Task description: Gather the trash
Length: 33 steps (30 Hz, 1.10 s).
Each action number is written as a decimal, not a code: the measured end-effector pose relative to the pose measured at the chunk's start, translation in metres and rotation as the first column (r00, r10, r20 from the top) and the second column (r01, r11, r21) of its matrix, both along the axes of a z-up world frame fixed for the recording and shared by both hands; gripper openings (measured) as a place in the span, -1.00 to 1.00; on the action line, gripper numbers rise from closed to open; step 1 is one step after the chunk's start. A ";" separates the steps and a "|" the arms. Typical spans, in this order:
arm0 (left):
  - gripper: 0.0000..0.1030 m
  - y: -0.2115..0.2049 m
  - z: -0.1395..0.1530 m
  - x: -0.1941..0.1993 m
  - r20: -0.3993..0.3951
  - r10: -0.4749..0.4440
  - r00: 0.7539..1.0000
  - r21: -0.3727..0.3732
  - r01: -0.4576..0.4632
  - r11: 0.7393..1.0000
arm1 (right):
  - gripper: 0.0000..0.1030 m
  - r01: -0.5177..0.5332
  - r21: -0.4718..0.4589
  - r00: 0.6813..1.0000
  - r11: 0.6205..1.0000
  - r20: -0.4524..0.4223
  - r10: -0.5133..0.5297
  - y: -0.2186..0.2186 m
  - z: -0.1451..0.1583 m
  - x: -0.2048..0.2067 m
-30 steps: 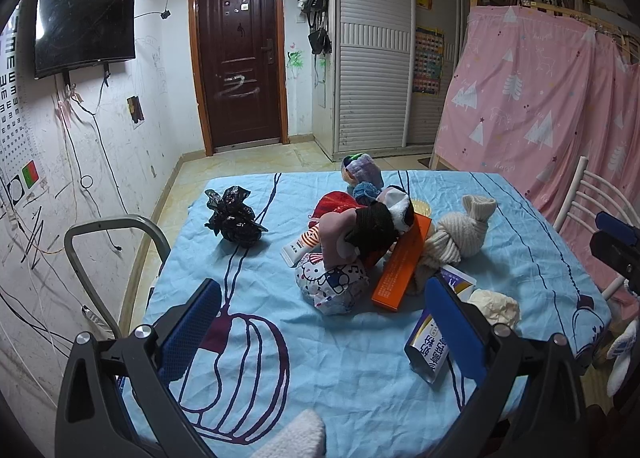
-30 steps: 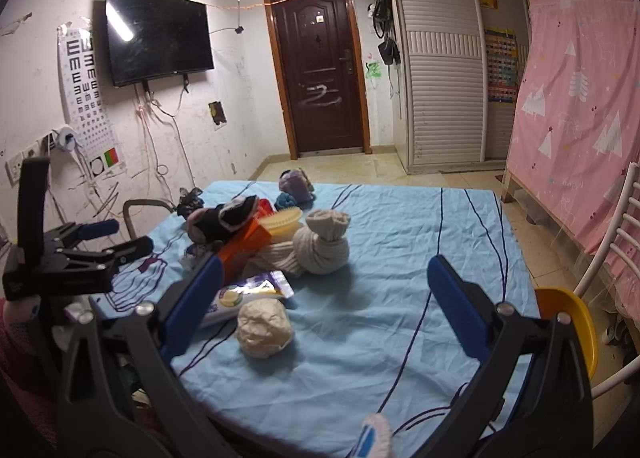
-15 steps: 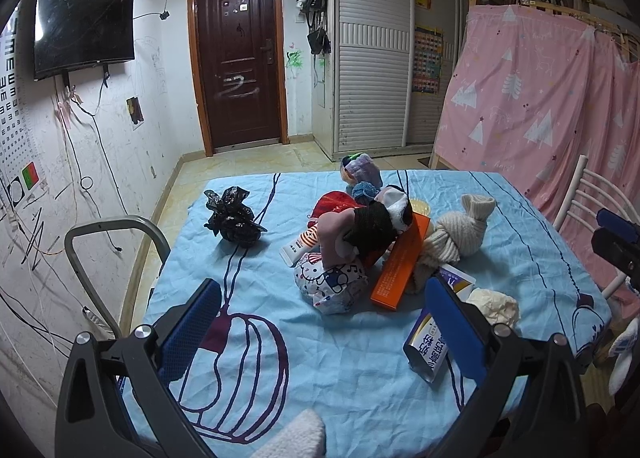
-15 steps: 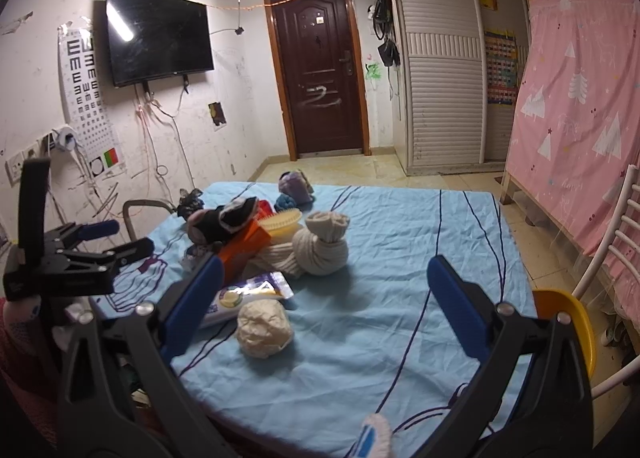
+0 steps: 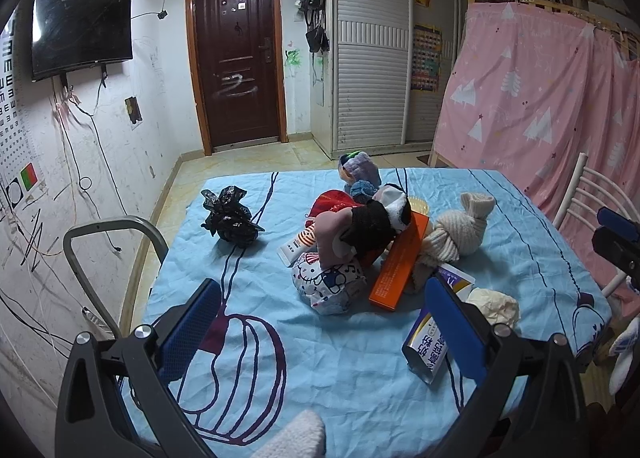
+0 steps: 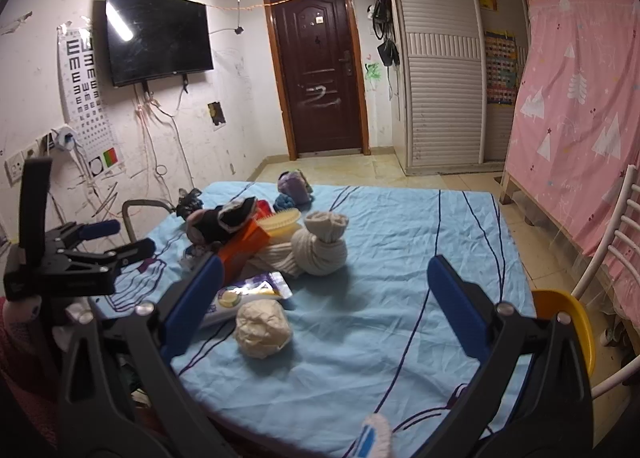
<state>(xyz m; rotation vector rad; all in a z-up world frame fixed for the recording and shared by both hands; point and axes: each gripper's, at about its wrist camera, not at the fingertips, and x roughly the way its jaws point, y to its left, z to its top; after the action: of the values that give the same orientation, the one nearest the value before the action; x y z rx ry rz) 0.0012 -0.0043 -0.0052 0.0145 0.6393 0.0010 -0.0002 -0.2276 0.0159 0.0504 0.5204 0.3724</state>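
Note:
A table under a blue cloth (image 5: 248,354) holds a heap of clutter. A crumpled black plastic bag (image 5: 230,216) lies at its far left. Near the front right edge sit a crumpled white paper ball (image 5: 494,304) (image 6: 262,322) and a flattened toothpaste box (image 5: 430,342) (image 6: 248,290). An orange box (image 5: 400,264) leans in the heap beside rolled socks and a knotted cream cloth (image 6: 320,248). My left gripper (image 5: 320,332) hovers open over the front of the table, holding nothing. Open and empty as well, my right gripper (image 6: 324,304) hangs above the near right corner, with the paper ball just inside its left finger.
A grey metal chair frame (image 5: 106,242) stands at the table's left side, a white chair (image 5: 592,194) and a yellow seat (image 6: 576,322) at the right. A pink curtain (image 5: 540,98) hangs on the right. Beyond the table are tiled floor and a dark door (image 5: 236,70).

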 end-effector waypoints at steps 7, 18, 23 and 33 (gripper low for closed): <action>0.80 0.005 -0.004 0.013 -0.037 -0.019 0.999 -0.044 0.018 0.999 | 0.91 -0.062 -0.007 0.996 0.998 -0.058 0.061 0.008 -0.013 0.008; 0.80 0.016 -0.022 0.051 -0.104 -0.034 0.994 -0.108 0.023 0.994 | 0.91 -0.204 -0.029 0.959 0.979 -0.209 0.193 0.043 -0.058 0.030; 0.80 0.014 -0.015 0.070 -0.078 -0.074 0.994 -0.111 0.065 0.992 | 0.61 -0.240 -0.071 0.942 0.968 -0.259 0.215 0.057 -0.076 0.039; 0.80 -0.001 -0.025 0.126 -0.134 -0.223 0.966 -0.148 0.203 0.968 | 0.22 -0.304 -0.081 0.915 0.949 -0.301 0.268 0.066 -0.086 0.046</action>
<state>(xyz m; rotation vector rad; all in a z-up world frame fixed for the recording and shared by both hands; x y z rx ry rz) 0.1272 -0.0056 -0.0299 -0.0463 0.7846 -0.2539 0.0459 -0.1614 -0.0701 -0.0980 0.8427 0.6246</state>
